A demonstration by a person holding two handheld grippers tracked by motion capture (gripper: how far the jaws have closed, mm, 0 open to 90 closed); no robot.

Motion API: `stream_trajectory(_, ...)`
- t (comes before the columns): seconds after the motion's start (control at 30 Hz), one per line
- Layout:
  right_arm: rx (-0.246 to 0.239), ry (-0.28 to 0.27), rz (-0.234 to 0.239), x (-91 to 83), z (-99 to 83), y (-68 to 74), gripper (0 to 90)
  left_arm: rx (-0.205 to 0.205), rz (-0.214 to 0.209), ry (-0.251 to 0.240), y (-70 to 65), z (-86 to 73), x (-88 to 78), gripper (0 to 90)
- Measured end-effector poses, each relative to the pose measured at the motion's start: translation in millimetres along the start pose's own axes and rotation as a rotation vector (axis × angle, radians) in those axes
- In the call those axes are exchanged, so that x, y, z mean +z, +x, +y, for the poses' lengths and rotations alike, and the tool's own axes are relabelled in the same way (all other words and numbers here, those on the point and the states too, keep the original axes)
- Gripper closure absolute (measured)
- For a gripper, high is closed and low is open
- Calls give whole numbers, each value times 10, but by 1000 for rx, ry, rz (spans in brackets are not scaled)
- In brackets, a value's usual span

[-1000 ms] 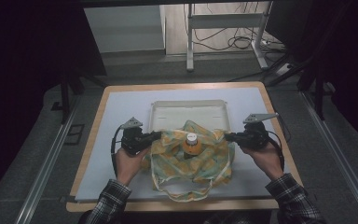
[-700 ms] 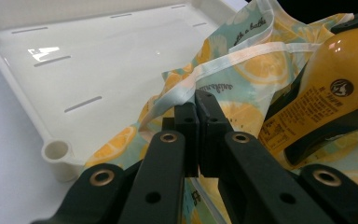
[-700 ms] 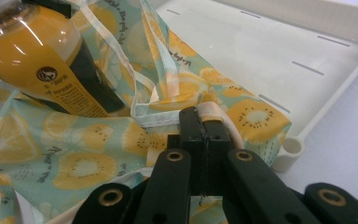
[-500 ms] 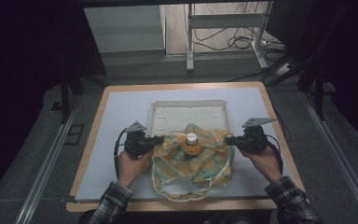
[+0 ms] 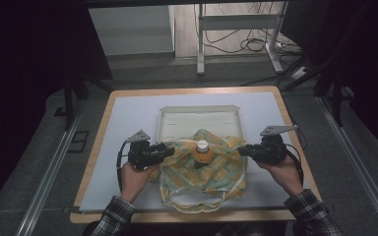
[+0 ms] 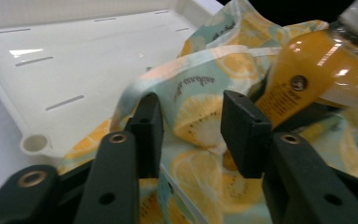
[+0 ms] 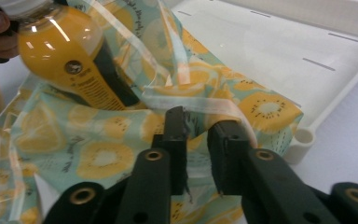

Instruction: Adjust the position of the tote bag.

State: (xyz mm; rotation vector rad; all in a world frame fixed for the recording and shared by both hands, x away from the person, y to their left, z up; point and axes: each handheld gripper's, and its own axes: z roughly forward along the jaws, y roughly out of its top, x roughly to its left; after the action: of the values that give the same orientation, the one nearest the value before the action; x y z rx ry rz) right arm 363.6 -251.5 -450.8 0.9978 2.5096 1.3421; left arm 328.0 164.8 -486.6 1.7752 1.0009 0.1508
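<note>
On the juice bottle (image 6: pixel 307 70) — dark label (image 7: pixel 107 79), print unreadable.

Both grippers have just been opening at the edges of the fruit-print bag (image 5: pixel 204 167). The left gripper (image 6: pixel 193 123) was clamped on the cloth a second ago; its jaws now stand apart, with a fold of the bag's rim loose between them. The right gripper (image 7: pixel 196 140) has parted less, and the hem between its jaws seems to be no longer pinched, though the gap is narrow. The bag's edges now lie slightly lower around the orange bottle (image 5: pixel 203 153).
</note>
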Motion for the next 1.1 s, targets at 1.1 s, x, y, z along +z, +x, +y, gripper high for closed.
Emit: stream_trajectory(1.1,-132,53,55,-176,152,529,831,171,-82,46,-572,96,-211,663)
